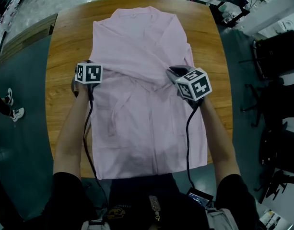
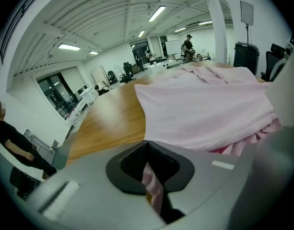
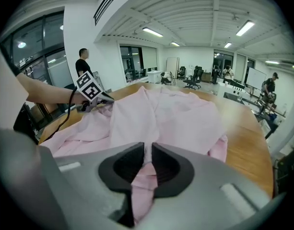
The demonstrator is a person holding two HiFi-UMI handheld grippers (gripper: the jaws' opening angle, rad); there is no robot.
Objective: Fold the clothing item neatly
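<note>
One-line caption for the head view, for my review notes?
Left gripper and right gripper each pinch fabric of the pink shirt spread on the wooden table.

The left tongs [image 2: 147, 148] are clamped on a fold of the pink shirt [image 2: 204, 114], which lies spread on the table [image 2: 111, 116].

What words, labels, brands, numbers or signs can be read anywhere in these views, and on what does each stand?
Readable text: none in any view.
On the left marker cube and right marker cube: black-and-white square patterns only, no letters or digits.
On the pink shirt: no print or label showing.
On the person's dark clothing, a yellowish emblem: too blurred to read.
</note>
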